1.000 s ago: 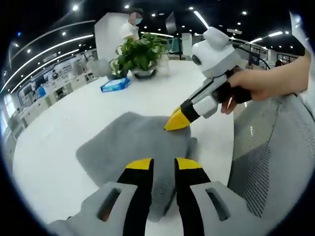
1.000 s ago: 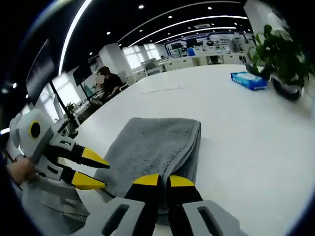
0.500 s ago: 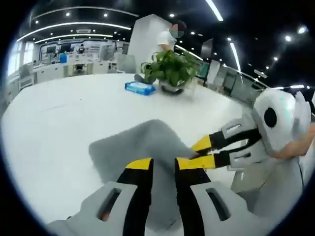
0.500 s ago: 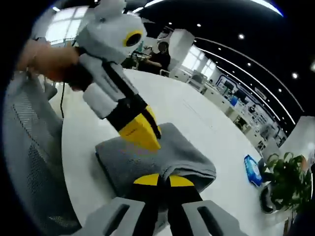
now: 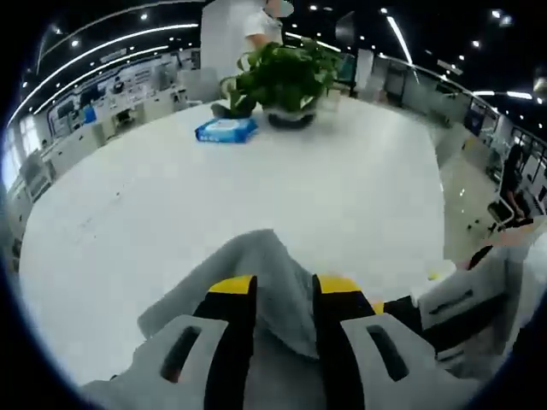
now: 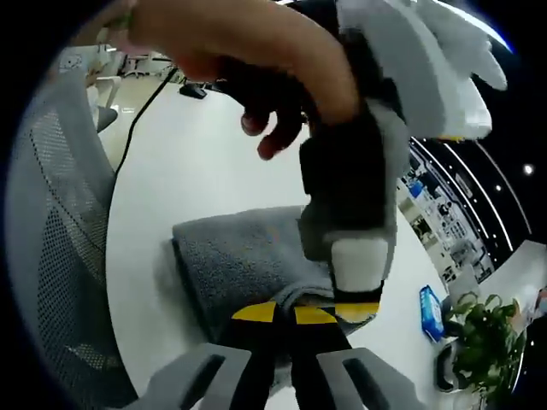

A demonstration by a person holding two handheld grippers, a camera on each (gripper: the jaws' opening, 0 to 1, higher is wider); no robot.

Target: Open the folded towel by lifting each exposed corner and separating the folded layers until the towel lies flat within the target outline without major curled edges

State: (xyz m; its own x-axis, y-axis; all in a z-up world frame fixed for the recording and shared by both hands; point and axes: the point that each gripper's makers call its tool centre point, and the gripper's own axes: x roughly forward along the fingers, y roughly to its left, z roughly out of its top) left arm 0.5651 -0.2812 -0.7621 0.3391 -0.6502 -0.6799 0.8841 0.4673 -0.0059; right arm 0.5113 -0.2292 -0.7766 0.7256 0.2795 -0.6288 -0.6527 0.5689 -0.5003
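Observation:
A grey towel lies folded at the near edge of the round white table. In the left gripper view one fold stands up in a peak between my left gripper's jaws, which are apart and straddle it. My right gripper reaches in low from the right, next to that peak. In the right gripper view my right gripper is shut on a pinched ridge of the towel. The left gripper comes down from above in a hand, its yellow tip touching the cloth just beside mine.
A potted plant and a blue wipes pack sit at the table's far side, and a person stands behind them. A grey mesh chair presses against the table edge by the towel.
The left gripper has moved over the towel and its jaws have widened around a raised fold. Both grippers have come close together; the right stays shut on the cloth.

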